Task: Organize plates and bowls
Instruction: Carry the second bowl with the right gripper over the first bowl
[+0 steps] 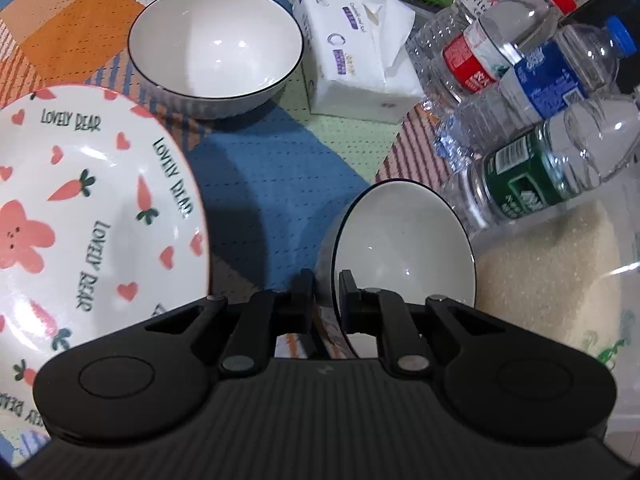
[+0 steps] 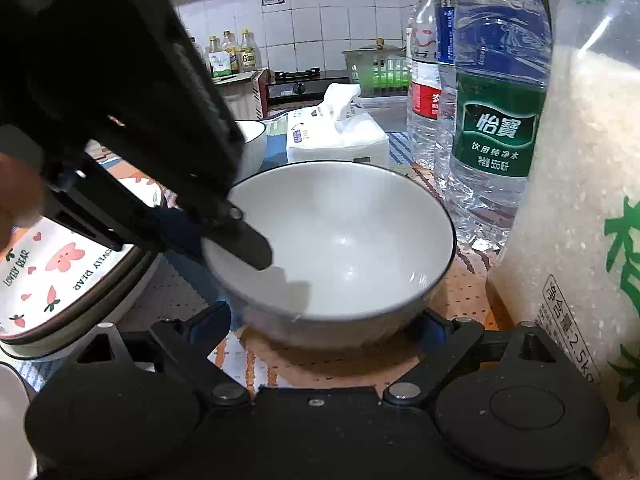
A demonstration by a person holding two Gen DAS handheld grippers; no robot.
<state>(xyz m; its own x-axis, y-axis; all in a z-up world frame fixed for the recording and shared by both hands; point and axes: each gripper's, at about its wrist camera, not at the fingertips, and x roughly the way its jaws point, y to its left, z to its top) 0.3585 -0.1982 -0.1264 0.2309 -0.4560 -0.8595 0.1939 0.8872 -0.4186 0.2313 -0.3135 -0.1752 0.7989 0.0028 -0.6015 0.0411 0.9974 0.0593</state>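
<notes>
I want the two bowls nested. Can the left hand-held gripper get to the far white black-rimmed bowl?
Probably yes: left hand-held gripper already pinches the near bowl; bare tablecloth leads to the far white black-rimmed bowl.

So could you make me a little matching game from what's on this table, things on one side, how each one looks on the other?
Things:
1 near bowl
2 far bowl
3 plate
4 green-label bottle

Descriptions:
A printed with carrots and hearts
B upright beside the rice bag
C rim pinched by the left gripper
D standing free, beside the tissue pack

Pairs: 1-C, 2-D, 3-A, 4-B
</notes>
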